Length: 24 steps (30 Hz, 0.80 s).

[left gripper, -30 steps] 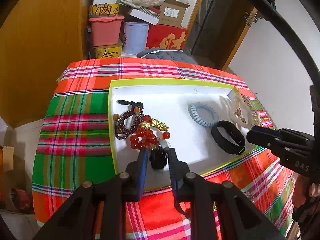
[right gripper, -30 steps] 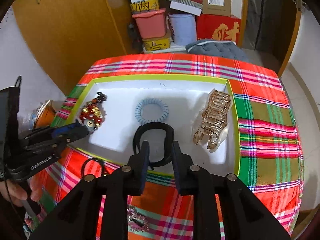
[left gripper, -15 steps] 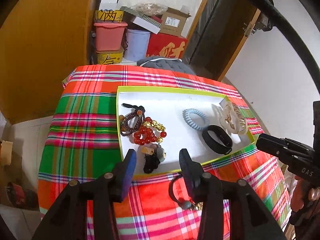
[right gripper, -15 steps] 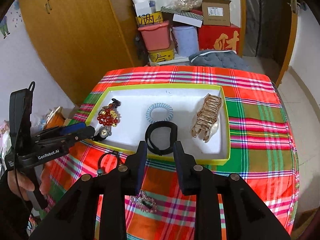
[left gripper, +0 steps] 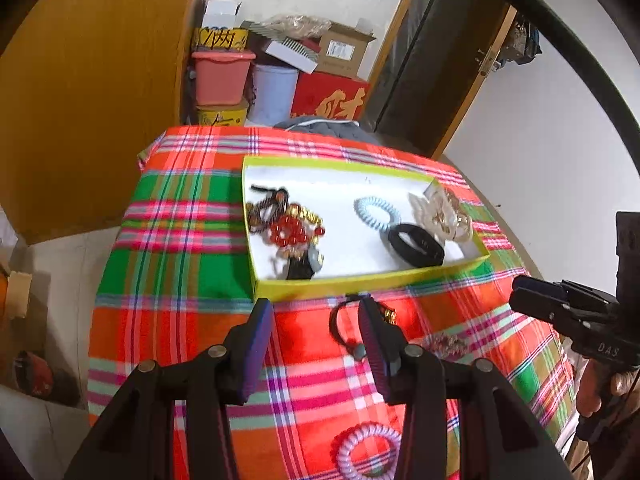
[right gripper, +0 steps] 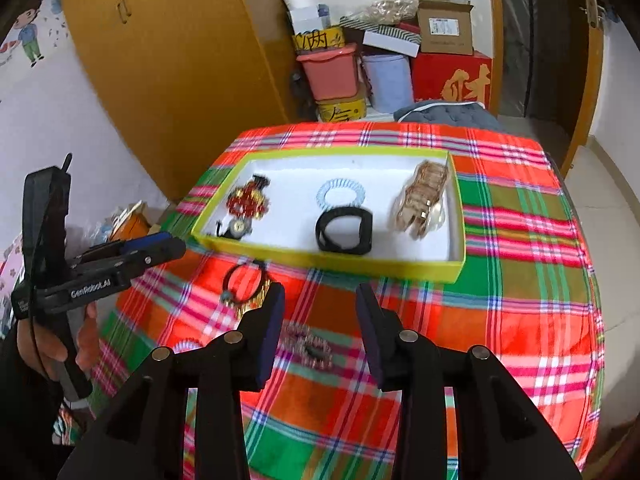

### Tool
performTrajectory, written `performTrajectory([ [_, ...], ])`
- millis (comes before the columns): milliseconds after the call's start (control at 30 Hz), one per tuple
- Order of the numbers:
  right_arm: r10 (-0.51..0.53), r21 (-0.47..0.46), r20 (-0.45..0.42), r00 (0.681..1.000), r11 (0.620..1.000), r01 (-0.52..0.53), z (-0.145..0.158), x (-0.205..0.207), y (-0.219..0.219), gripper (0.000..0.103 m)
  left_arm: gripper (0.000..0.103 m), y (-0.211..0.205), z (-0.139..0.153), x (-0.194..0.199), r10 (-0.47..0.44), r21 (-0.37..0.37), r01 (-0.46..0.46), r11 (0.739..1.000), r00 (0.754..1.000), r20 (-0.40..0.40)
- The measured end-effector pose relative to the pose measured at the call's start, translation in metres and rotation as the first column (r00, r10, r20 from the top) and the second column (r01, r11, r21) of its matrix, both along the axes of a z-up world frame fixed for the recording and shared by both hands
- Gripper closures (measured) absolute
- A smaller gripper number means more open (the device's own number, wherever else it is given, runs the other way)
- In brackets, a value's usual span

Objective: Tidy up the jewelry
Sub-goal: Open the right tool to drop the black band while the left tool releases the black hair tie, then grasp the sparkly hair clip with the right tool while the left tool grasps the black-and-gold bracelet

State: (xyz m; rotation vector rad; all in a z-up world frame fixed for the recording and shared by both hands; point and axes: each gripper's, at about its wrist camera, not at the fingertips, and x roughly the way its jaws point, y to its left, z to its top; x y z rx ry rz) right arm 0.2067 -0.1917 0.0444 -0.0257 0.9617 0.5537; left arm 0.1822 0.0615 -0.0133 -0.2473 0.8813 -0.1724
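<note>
A white tray with a yellow-green rim (left gripper: pixel 360 280) (right gripper: pixel 340 258) sits on the plaid tablecloth. It holds red and brown bead bracelets (left gripper: pixel 288 232) (right gripper: pixel 246 200), a small watch (left gripper: pixel 308 260) (right gripper: pixel 236 228), a blue spiral hair tie (left gripper: pixel 376 212) (right gripper: pixel 342 194), a black band (left gripper: pixel 416 246) (right gripper: pixel 344 230) and a gold hair claw (left gripper: pixel 440 212) (right gripper: pixel 424 198). My left gripper (left gripper: pixel 316 322) is open and empty above the cloth in front of the tray. My right gripper (right gripper: pixel 320 308) is open and empty too. On the cloth lie a black cord bracelet with gold charms (left gripper: pixel 352 320) (right gripper: pixel 246 284), a sparkly clip (right gripper: pixel 310 346) (left gripper: pixel 444 346) and a lilac spiral tie (left gripper: pixel 368 454).
Boxes, a pink bin (right gripper: pixel 330 70) and a red box (right gripper: pixel 452 78) are stacked behind the table beside a wooden wardrobe (right gripper: pixel 180 60). A grey cushion (right gripper: pixel 444 114) lies at the table's far edge. The cloth drops off at the table's edges on both sides.
Both grippers have pulled back from the tray and opened wider. The left let go of the watch in the tray; the right left the black band there.
</note>
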Motion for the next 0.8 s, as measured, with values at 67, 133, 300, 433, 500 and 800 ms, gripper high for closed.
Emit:
performTrajectory([
  [67,0.012,-0.004,-0.011,1.000,1.000,-0.012,-0.005,-0.004,0.001,0.065,0.059,0.000,-0.004,-0.002,-0.001,-0.003,0.001,1.000,1.000,-0.010],
  [133,0.029,-0.011,-0.025,0.999,0.999,-0.030,-0.013,-0.008,0.002,0.066,0.059,-0.001,-0.008,-0.003,-0.004,-0.004,0.004,1.000,1.000,-0.018],
  [300,0.063,-0.015,-0.055,0.996,0.998,-0.064,-0.031,-0.014,0.004,0.066,0.059,-0.008,-0.020,-0.001,-0.031,-0.013,0.031,0.999,0.998,-0.052],
  [433,0.084,-0.021,-0.084,0.993,0.996,-0.086,-0.044,-0.013,0.006,0.066,0.059,-0.012,-0.030,0.004,-0.044,-0.023,0.043,0.999,0.996,-0.076],
  [500,0.097,-0.029,-0.090,0.991,0.995,-0.100,-0.048,-0.013,0.008,0.066,0.059,-0.014,-0.035,0.008,-0.046,-0.031,0.044,0.999,0.995,-0.086],
  [800,0.141,-0.070,-0.086,0.986,0.987,-0.147,-0.061,-0.011,0.013,0.065,0.059,-0.022,-0.044,0.020,-0.064,-0.018,0.062,0.998,0.993,-0.096],
])
